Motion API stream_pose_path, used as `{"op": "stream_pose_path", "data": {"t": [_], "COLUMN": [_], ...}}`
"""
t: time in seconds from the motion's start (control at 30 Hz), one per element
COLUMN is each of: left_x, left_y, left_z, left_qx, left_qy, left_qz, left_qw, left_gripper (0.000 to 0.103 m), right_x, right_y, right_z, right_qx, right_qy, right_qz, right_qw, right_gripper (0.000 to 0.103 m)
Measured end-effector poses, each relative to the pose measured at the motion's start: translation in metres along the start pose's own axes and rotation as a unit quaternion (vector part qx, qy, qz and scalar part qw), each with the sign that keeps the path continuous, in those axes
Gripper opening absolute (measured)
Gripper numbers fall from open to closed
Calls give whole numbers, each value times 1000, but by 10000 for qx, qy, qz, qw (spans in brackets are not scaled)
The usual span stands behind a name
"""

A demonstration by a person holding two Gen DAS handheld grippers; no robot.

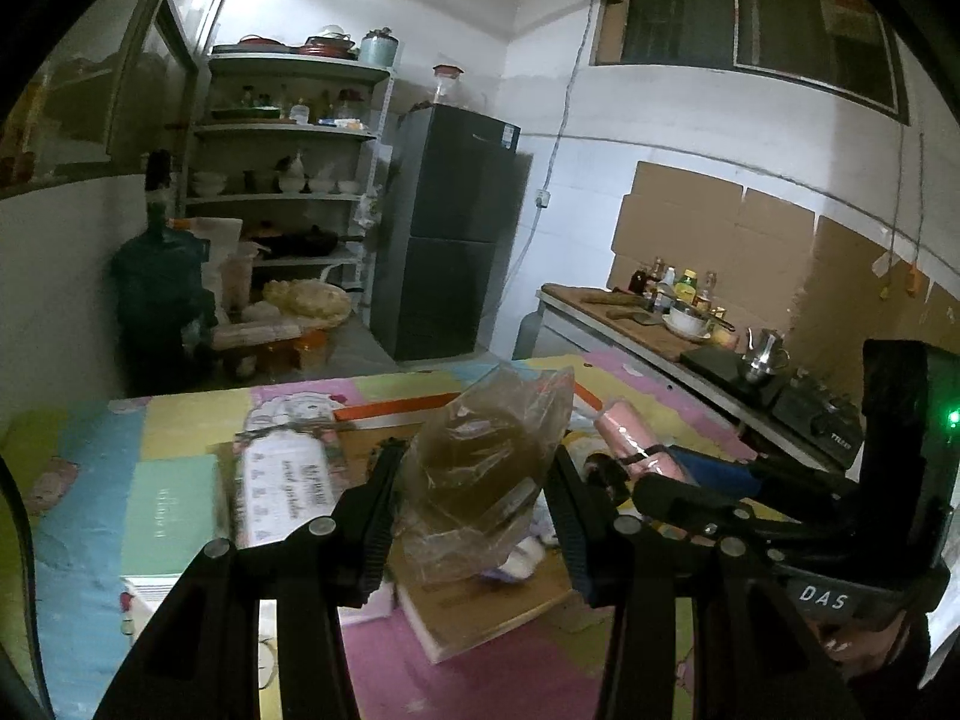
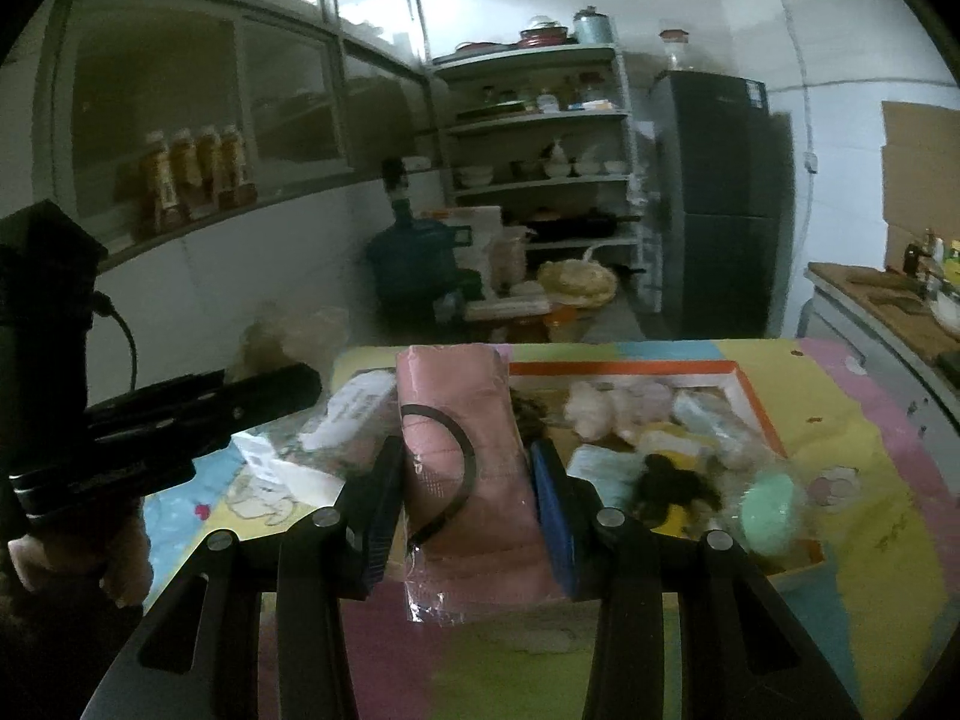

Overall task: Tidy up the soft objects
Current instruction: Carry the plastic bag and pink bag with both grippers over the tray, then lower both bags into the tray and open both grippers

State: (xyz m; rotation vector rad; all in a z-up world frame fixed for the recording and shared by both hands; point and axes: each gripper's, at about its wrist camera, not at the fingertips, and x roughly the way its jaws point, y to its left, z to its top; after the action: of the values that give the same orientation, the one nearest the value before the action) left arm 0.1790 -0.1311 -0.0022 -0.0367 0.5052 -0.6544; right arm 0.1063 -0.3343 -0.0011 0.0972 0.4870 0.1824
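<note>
A clear bag (image 1: pixel 480 468) with a brownish soft item inside is clamped in the left hand-held gripper (image 1: pixel 474 516) and held above the tabletop (image 1: pixel 180 420). A pink pack (image 2: pixel 474 468) in clear wrap is clamped in the right hand-held gripper (image 2: pixel 465 510), also held off the surface. The orange-rimmed box (image 2: pixel 756 396), already loaded with soft items, lies to the right of the pink pack in the right wrist view. Step judged in hand: both items are being carried for sorting. Grip is best kept steady, since both wraps look slippery. Each item should be lowered well inside its place before release. A free gap in the box should be picked first; the pile is crowded.
</note>
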Motion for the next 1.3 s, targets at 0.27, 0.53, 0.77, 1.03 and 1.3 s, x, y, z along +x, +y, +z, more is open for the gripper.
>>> {"op": "stream_pose_path", "data": {"t": [0.27,0.53,0.77,1.03,1.3], "left_x": [28,61,87,116,139], "left_y": [-21,-38,-49,-56,-54], "left_z": [1,0,0,-1,-4], "left_qx": [1,-17,12,26,-35], "left_qy": [122,376,531,731,910], "left_qz": [-118,-200,-169,-8,244], "left_qw": [9999,9991,9984,9973,9955], "left_gripper": [47,47,47,47,47], "right_x": [-2,4,13,30,50], "right_y": [-30,-63,-93,-112,-123], "right_z": [-1,-3,-5,-3,-5], "right_qx": [127,261,489,611,645], "right_qy": [-39,14,85,183,349], "right_qz": [-266,-612,-794,-891,-862], "right_qw": [9996,9978,9956,9940,9936], "right_gripper": [43,43,43,43,43]}}
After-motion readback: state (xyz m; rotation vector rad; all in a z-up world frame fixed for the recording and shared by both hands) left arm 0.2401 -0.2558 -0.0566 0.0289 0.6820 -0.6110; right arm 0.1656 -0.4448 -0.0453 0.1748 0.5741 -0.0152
